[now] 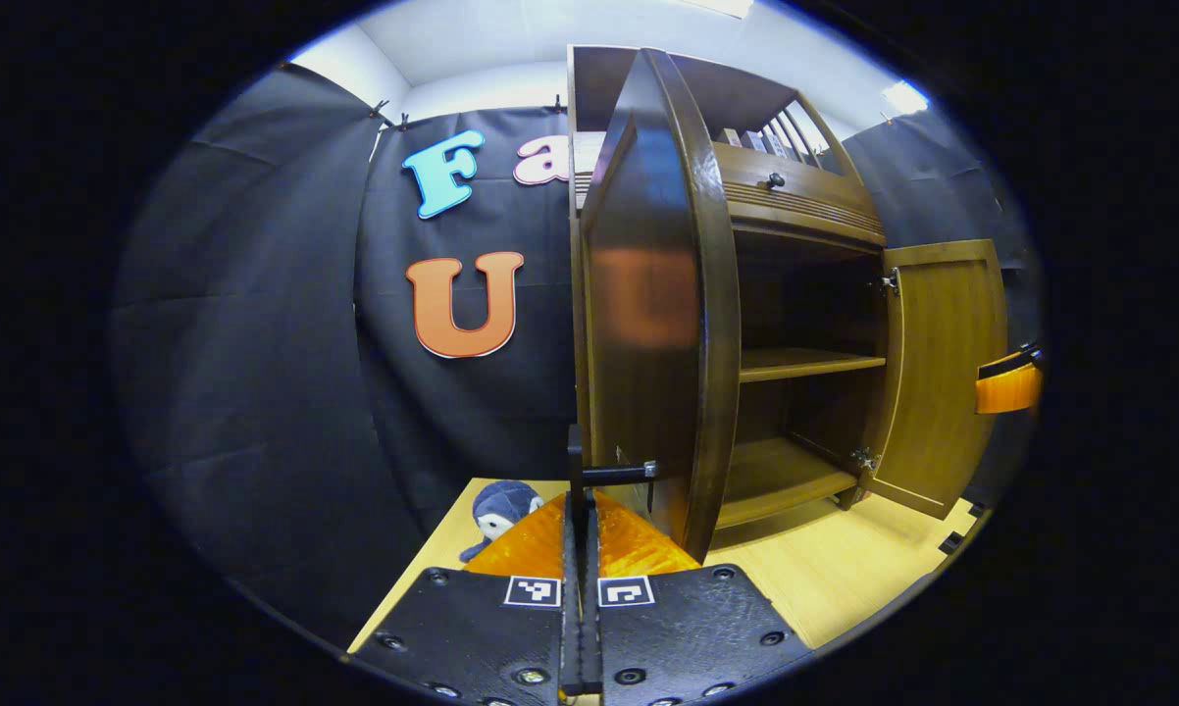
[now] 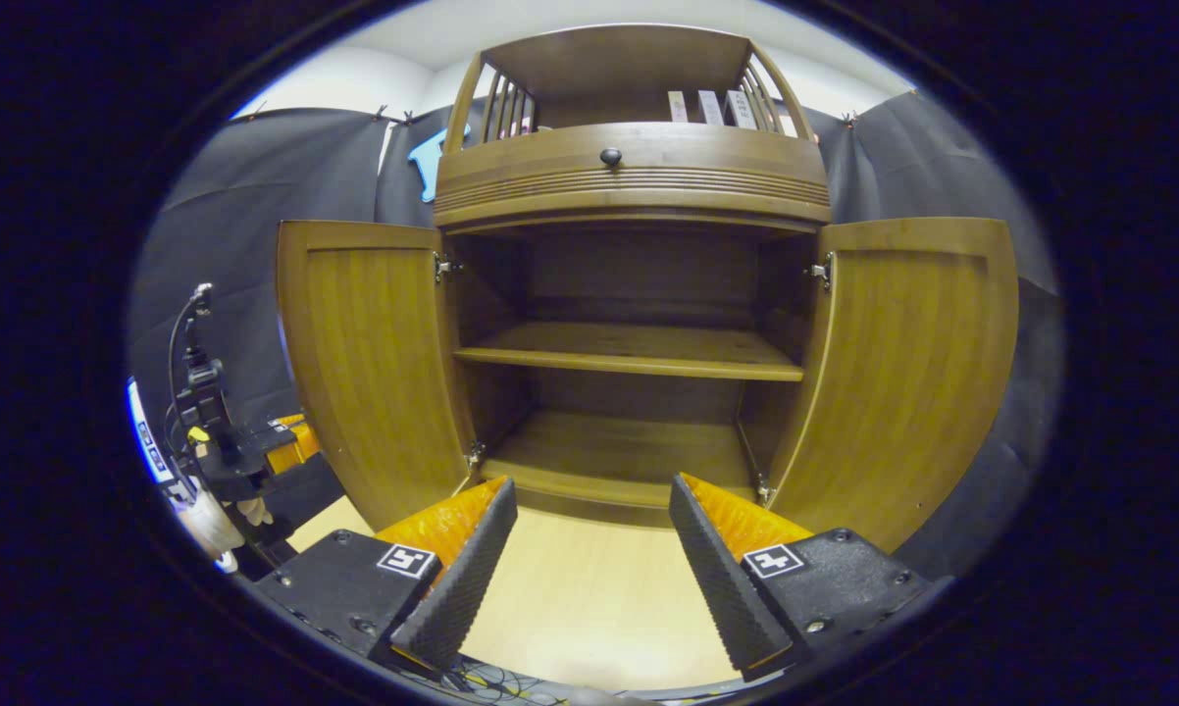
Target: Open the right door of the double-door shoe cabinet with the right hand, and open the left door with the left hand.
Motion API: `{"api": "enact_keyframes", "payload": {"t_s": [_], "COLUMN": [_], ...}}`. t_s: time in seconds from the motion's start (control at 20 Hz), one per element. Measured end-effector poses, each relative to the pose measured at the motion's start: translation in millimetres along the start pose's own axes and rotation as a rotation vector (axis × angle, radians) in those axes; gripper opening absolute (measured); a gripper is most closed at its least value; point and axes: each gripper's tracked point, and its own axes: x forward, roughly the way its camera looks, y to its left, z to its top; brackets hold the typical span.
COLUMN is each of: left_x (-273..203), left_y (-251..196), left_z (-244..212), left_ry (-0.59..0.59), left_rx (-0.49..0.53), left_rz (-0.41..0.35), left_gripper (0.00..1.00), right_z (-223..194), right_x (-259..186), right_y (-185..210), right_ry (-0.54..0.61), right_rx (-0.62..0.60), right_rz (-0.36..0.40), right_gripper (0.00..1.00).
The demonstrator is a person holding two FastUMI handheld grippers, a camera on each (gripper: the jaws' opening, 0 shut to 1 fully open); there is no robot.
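The brown wooden shoe cabinet (image 2: 629, 176) stands with both doors swung wide, its two inner shelves (image 2: 629, 351) bare. In the left gripper view the left door (image 1: 648, 314) is seen nearly edge-on, right in front of me. Its black handle (image 1: 617, 473) runs into my left gripper (image 1: 580, 510), which is shut on it. The right door (image 1: 943, 373) stands open beyond. In the right gripper view my right gripper (image 2: 589, 549) is open and holds nothing, facing the cabinet's middle between the left door (image 2: 374, 363) and the right door (image 2: 913, 373). The left gripper (image 2: 256, 446) and a hand show at the left there.
A grey plush toy (image 1: 501, 510) lies on the light wooden floor (image 1: 845, 579) beside the cabinet's left side. An orange part of the right gripper (image 1: 1009, 382) shows past the right door. A knobbed drawer (image 2: 610, 156) and a railed top shelf sit above the doors.
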Motion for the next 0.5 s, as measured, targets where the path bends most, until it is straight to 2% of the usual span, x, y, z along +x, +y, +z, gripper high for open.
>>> {"api": "enact_keyframes", "payload": {"t_s": [0.2,0.5], "left_x": [0,3], "left_y": [3,32], "left_z": [1,-3], "left_ry": [-0.005,-0.017], "left_rx": [-0.04,-0.052], "left_rz": [-0.024,-0.101], "left_gripper": [0.0,0.0], "right_z": [-2,-5], "right_x": [2,3], "right_y": [-2,-1], "right_ry": [0.006,0.014], "right_rx": [0.009,0.019], "right_rz": [-0.013,-0.016], "right_gripper": [0.99,1.0]}}
